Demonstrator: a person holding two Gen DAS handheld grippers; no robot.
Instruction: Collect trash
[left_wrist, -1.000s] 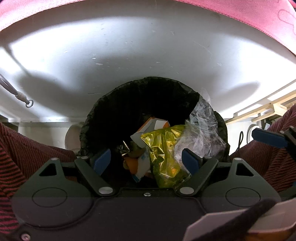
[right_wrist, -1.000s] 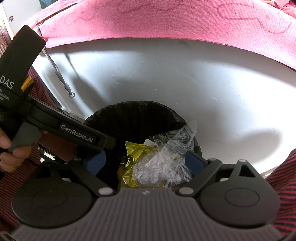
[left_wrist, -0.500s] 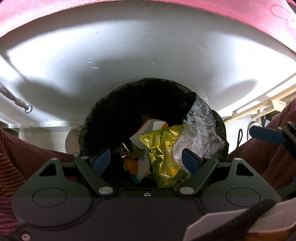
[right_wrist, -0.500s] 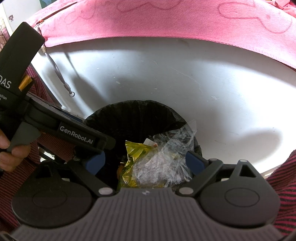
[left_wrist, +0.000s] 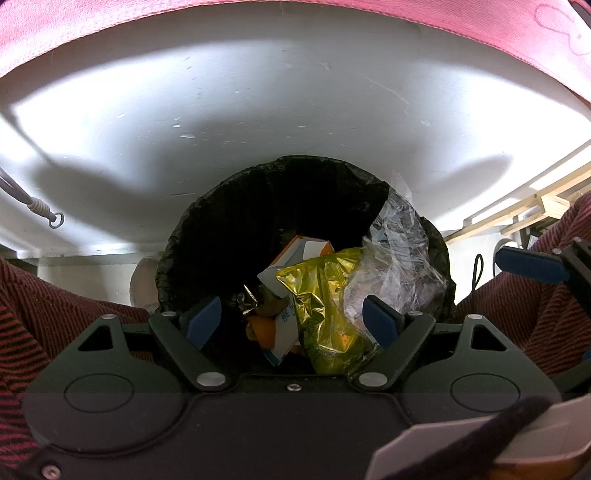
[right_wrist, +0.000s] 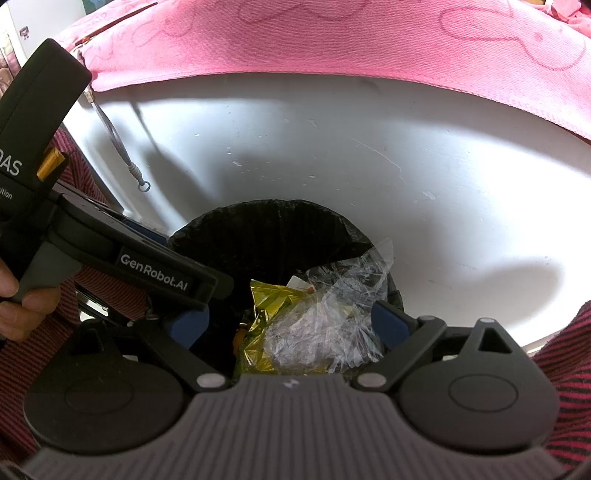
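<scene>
- Blue-padded and spread wide, the left gripper (left_wrist: 293, 319) is hanging empty above the trash; we are holding nothing in it.
- We are keeping the right gripper (right_wrist: 288, 325) just as wide and empty, with its blue pads (right_wrist: 388, 318) straddling the pile from the other side.
- Compared with a second ago, almost nothing is changing: both tools are drifting only slightly and neither is closing, so we judge that the dropping is done and the next step is not yet starting.
- Between the left fingers we are looking at the crumpled yellow foil wrapper (left_wrist: 328, 306), its long axis running roughly from the rim down toward us.
- Beside it the clear crinkled plastic film (left_wrist: 399, 258) is spilling over the right rim, and the orange-and-white carton (left_wrist: 295, 258) is pointing a corner upward.
- All of it is sitting in the round bin lined with a black bag (left_wrist: 258, 206), on the white floor (left_wrist: 295, 110) below a pink cloth (right_wrist: 332, 37).
</scene>
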